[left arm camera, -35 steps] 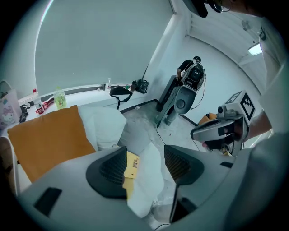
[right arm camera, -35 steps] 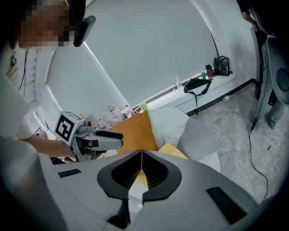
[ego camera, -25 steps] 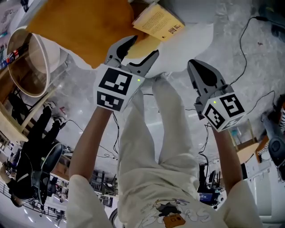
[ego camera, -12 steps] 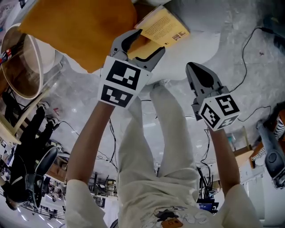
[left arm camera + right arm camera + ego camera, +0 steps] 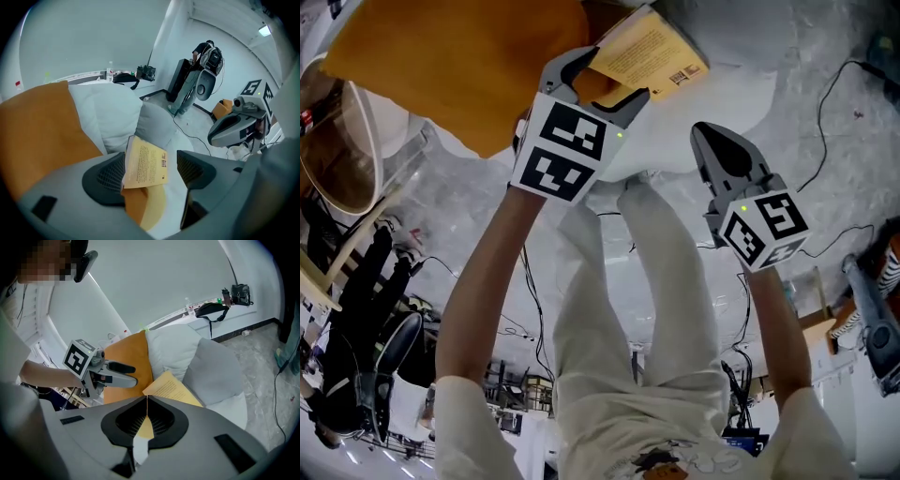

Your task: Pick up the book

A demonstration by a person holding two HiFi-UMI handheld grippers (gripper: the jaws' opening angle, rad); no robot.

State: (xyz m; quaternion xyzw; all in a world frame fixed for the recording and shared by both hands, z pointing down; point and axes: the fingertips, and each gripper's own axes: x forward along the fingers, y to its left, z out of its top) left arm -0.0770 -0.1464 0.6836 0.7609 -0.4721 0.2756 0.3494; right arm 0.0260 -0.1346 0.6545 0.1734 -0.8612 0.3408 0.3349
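Observation:
A thin yellow paperback book (image 5: 652, 52) lies with its back cover up on the white bedding, one corner over a yellow-orange patch. My left gripper (image 5: 615, 75) hovers just short of the book's near edge, jaws opening and nothing pressed between them. In the left gripper view the book (image 5: 146, 161) shows in the gap of the left gripper (image 5: 152, 172), beyond the pads. My right gripper (image 5: 701, 133) hangs to the right of the book, shut and empty. In the right gripper view its right gripper (image 5: 146, 401) has tips meeting, with the book (image 5: 176, 387) ahead.
An orange pillow (image 5: 459, 66) lies left of the book, with white pillows (image 5: 108, 110) and a grey one (image 5: 157, 124) behind. A round wooden basket (image 5: 337, 141) stands far left. Cables (image 5: 825, 103) trail on the marble floor. A person (image 5: 206, 51) stands far off.
Both grippers have come down toward the bed. The left gripper's jaws have spread wider and now reach the book's edge. The right gripper has stayed shut.

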